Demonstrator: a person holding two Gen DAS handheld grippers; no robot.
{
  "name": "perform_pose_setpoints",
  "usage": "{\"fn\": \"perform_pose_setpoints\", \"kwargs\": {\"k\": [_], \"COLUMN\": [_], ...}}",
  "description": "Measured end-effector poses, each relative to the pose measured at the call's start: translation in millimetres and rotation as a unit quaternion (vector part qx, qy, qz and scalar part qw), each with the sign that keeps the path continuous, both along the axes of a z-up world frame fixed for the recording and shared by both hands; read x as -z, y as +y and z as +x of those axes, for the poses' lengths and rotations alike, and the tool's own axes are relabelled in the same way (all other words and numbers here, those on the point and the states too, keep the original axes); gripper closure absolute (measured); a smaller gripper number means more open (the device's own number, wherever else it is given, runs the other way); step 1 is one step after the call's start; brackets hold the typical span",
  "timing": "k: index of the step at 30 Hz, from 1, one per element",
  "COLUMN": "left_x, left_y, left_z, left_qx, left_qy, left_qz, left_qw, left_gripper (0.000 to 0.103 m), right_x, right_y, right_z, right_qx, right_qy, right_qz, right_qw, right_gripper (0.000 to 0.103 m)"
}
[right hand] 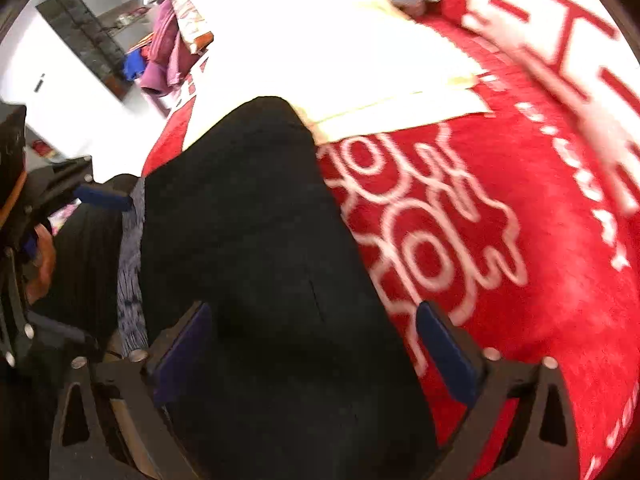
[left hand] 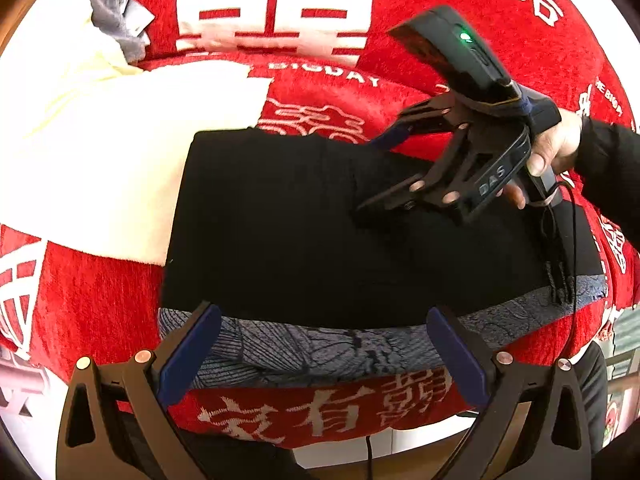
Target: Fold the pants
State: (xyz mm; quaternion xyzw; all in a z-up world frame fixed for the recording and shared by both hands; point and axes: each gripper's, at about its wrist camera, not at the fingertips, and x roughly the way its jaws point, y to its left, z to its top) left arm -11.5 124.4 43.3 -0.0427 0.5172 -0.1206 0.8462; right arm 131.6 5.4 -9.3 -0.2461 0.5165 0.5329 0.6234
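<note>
Left wrist view is showing the left gripper (left hand: 322,354) with its two blue-padded fingers (left hand: 188,356) standing wide apart and gripping nothing. Out beyond the left finger a cream cloth (left hand: 100,152) is lying on the red bedspread (left hand: 460,32), and above it a grey garment (left hand: 110,4) is bunching up near the frame edge. Between the fingers and just past their tips the black pants (left hand: 280,232) are lying folded into a dark block, a grey-blue patterned band (left hand: 320,344) running along the near edge and crossing the gap between the two pads. Beyond the right finger the right gripper (left hand: 382,172) is hovering over the far right part of the pants, a hand (left hand: 556,144) in a dark sleeve gripping its handle; its jaws are spreading wide, one tip just above the black fabric and the other over the fabric's edge by the red spread, with nothing clamped.

Right wrist view is blurring. Far off the left finger the left gripper (right hand: 60,216) is showing at the frame edge. The right gripper (right hand: 316,356) is standing wide, the pants (right hand: 248,240) lying below and between its pads (right hand: 448,356), unpinched; the bedspread (right hand: 520,240) is lying off the right finger
</note>
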Motion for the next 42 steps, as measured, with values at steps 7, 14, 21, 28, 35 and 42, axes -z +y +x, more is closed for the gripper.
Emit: {"fn": "perform_pose_setpoints", "kwargs": {"k": [7, 14, 21, 28, 35, 42], "left_x": [0, 7, 15, 20, 25, 13], "left_y": [22, 59, 100, 57, -5, -24], "left_z": [6, 17, 45, 61, 54, 42], "left_qx": [-0.017, 0.007, 0.069, 0.155, 0.184, 0.180], "left_qy": [0.003, 0.004, -0.004, 0.021, 0.034, 0.019], "left_qz": [-0.030, -0.069, -0.167, -0.168, -0.037, 0.017], "left_qw": [0.9994, 0.9976, 0.9834, 0.9733, 0.9816, 0.9833], "left_gripper": [0.000, 0.000, 0.000, 0.000, 0.033, 0.054], "right_x": [-18, -56, -80, -81, -79, -89], "right_y": [22, 6, -9, -7, -7, -43], "right_z": [-23, -57, -77, -82, -78, -62], "right_qx": [-0.037, -0.051, -0.046, -0.031, -0.008, 0.051], "right_qy": [-0.045, -0.122, -0.135, -0.140, -0.132, -0.130], "right_qz": [-0.021, -0.003, 0.021, 0.017, 0.005, -0.022], "right_qw": [0.998, 0.991, 0.990, 0.990, 0.991, 0.990], "right_gripper": [0.060, 0.086, 0.086, 0.086, 0.080, 0.048]}}
